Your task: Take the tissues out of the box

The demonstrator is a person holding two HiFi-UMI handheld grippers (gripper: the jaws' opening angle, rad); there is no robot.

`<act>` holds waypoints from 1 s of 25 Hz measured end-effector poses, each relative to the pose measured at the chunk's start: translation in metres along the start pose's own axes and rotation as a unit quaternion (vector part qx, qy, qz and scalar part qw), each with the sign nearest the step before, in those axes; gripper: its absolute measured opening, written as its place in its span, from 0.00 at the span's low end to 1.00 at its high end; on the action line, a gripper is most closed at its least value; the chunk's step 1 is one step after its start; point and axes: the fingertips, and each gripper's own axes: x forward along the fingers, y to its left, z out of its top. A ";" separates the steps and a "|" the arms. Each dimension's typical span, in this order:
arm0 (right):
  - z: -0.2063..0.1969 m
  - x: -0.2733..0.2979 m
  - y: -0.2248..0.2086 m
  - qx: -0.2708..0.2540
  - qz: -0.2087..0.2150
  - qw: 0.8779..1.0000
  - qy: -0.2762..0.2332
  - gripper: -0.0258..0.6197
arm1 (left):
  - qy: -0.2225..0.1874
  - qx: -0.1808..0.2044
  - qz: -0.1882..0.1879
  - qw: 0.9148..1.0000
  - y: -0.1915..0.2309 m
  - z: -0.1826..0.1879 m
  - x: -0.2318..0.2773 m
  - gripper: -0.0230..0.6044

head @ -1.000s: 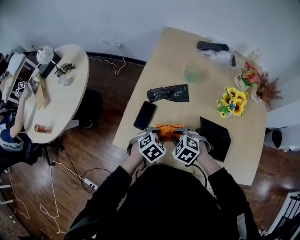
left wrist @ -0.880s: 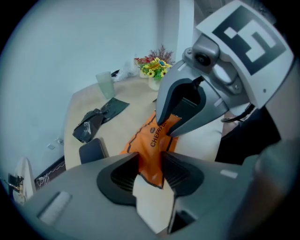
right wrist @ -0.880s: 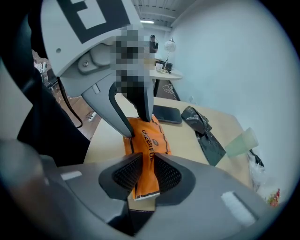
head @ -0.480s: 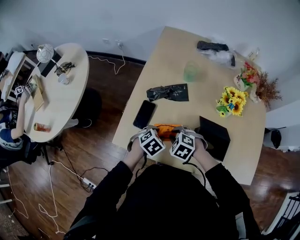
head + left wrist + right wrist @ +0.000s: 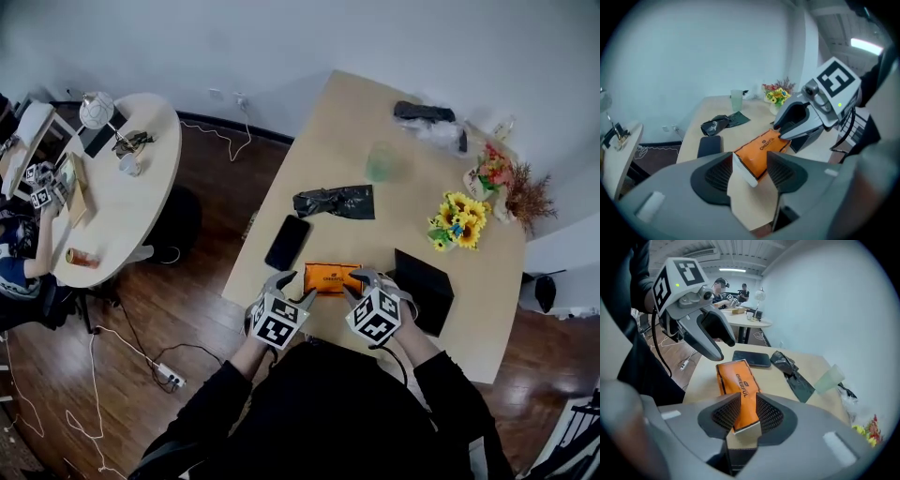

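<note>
An orange tissue box point(image 5: 331, 278) lies near the front edge of the wooden table point(image 5: 403, 112). My left gripper point(image 5: 295, 287) is at the box's left end. In the left gripper view its jaws point(image 5: 750, 171) are opening, and the box's white end point(image 5: 743, 169) sits loose between them with a gap on the right side. My right gripper point(image 5: 355, 285) is at the box's right end. In the right gripper view its pads point(image 5: 742, 413) still press both sides of the box point(image 5: 739, 386), though the jaws are opening. No tissue shows.
A black phone point(image 5: 288, 242) lies just beyond the box, and a crumpled black bag point(image 5: 335, 201) lies farther back. A black pad point(image 5: 424, 291) is right of the box. A green cup point(image 5: 381, 161) and sunflowers point(image 5: 457, 218) stand farther off. A round table point(image 5: 122, 197) stands at left.
The left gripper has drawn back toward the table's edge and its jaws have opened off the box. The box's orange top now shows between the two grippers.
</note>
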 end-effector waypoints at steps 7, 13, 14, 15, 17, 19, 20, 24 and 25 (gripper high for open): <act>-0.013 -0.076 -0.040 0.103 -0.134 0.983 -0.072 0.07 | -0.166 -0.029 0.003 0.986 -0.014 0.039 -0.041 0.34; -0.020 -0.152 -0.050 0.205 -0.183 0.942 -0.194 0.04 | -0.215 -0.013 -0.006 0.977 -0.054 0.069 -0.057 0.27; -0.019 -0.165 -0.048 0.214 -0.187 0.935 -0.213 0.04 | -0.221 -0.009 -0.006 0.975 -0.061 0.074 -0.062 0.27; -0.019 -0.177 -0.045 0.220 -0.189 0.929 -0.231 0.04 | -0.226 -0.005 -0.004 0.974 -0.068 0.079 -0.067 0.27; -0.018 -0.198 -0.034 0.229 -0.188 0.917 -0.265 0.04 | -0.232 0.005 0.003 0.973 -0.084 0.084 -0.079 0.27; -0.021 -0.219 -0.016 0.236 -0.184 0.907 -0.295 0.04 | -0.235 0.012 0.010 0.972 -0.102 0.087 -0.092 0.27; -0.023 -0.228 -0.007 0.239 -0.182 0.903 -0.308 0.04 | -0.237 0.015 0.013 0.971 -0.112 0.087 -0.099 0.27; -0.041 -0.262 0.026 0.261 -0.182 0.882 -0.347 0.04 | -0.242 0.019 0.022 0.970 -0.152 0.083 -0.126 0.26; -0.048 -0.267 0.034 0.269 -0.182 0.877 -0.354 0.04 | -0.243 0.015 0.024 0.970 -0.161 0.079 -0.133 0.26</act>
